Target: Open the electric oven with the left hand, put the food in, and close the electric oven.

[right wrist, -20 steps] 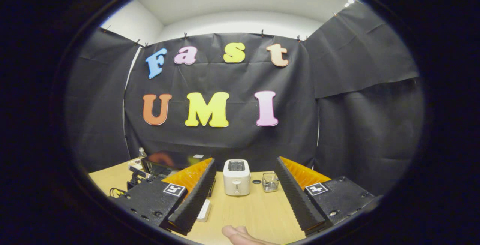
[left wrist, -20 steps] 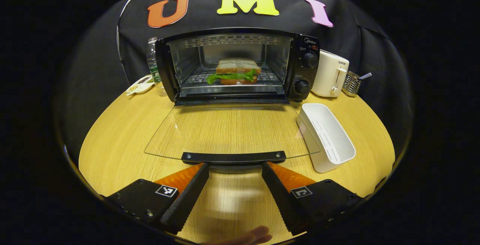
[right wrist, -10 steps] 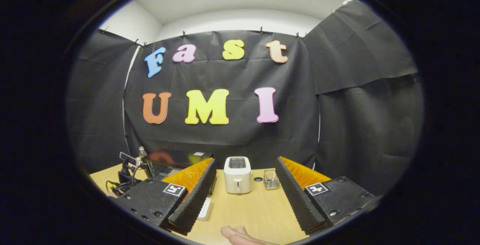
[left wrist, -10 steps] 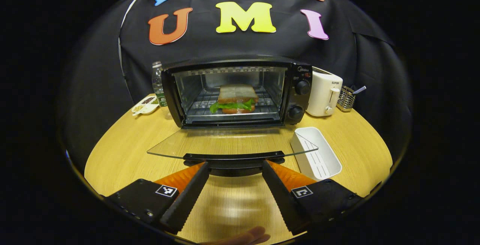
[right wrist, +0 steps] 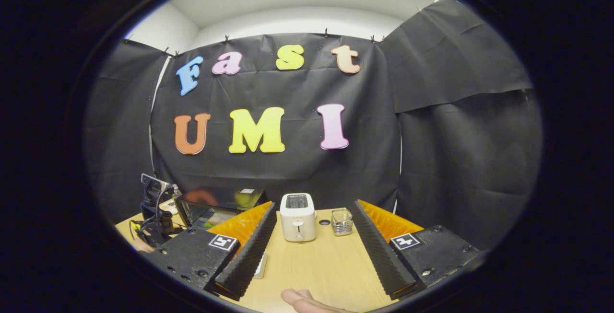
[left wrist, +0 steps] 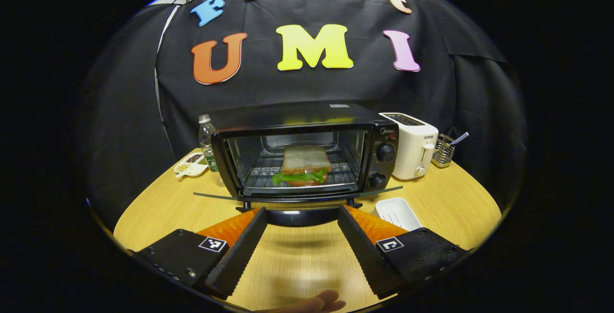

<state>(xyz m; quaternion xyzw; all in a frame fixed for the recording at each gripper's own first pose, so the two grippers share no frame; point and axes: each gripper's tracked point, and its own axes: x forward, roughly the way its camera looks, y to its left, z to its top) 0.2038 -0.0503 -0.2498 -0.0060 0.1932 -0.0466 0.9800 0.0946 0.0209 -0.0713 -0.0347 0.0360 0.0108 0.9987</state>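
In the left gripper view, the oven (left wrist: 307, 155) stands at the back of the worktop (left wrist: 158, 207) with the sandwich (left wrist: 305, 165) already on its rack. The glass door (left wrist: 297, 197) lies nearly level in front of the oven, its handle (left wrist: 302, 216) just above the wide-open left gripper (left wrist: 301, 248), probably placed underneath to lift it shut. A second ago the door hung lower. A white tray (left wrist: 397, 211) sits right of the door.

In the right gripper view, the right gripper (right wrist: 314, 248) is open, empty, held clear, facing the toaster (right wrist: 298, 217) right of the oven; it has barely shifted.
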